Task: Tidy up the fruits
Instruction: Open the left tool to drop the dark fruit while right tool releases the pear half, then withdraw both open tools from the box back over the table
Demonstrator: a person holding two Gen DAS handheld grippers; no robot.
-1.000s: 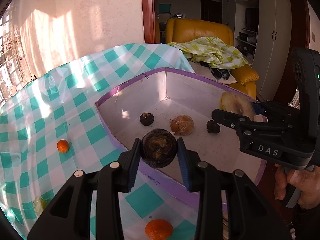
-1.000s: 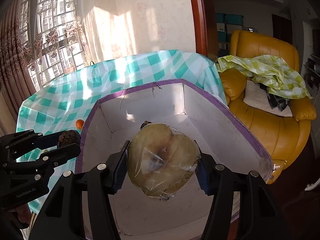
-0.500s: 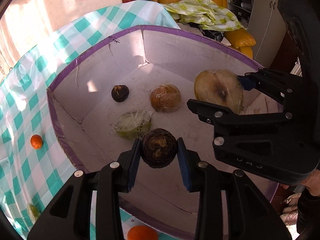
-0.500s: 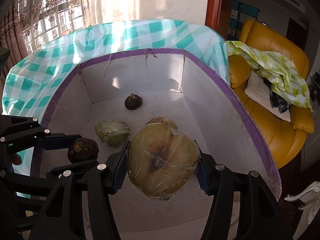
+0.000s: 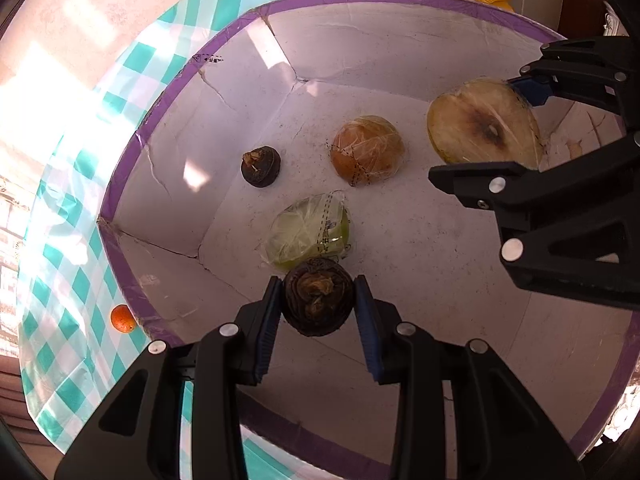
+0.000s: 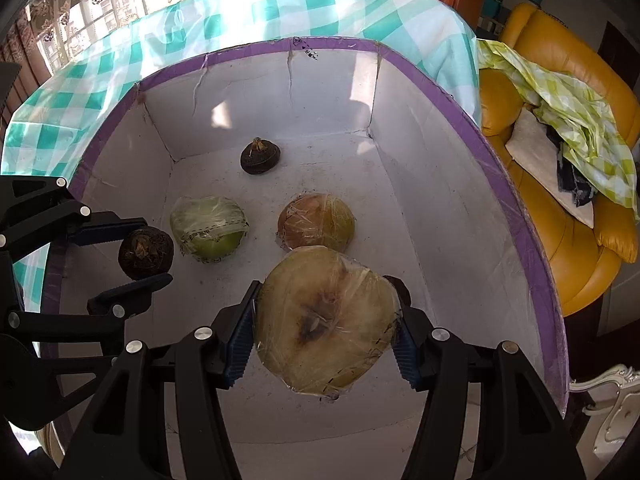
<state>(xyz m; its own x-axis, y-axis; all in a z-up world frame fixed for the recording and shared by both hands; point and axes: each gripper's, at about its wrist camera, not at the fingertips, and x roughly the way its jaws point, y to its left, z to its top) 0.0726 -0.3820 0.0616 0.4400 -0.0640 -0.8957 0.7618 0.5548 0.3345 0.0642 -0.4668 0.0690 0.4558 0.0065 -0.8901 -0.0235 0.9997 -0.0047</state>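
Over the box (image 5: 168, 92), the left gripper (image 5: 318, 300) fingers clamp a dark water chestnut (image 5: 318, 300); the right gripper (image 6: 324, 320) fingers grip a wrapped halved fruit (image 6: 324, 320), seemingly for dropping in.

Read no words anywhere. Saw small black printed mark (image 6: 306, 49) on purple box rim (image 6: 248, 49) far ahead of my claws, too tiny to decipher.
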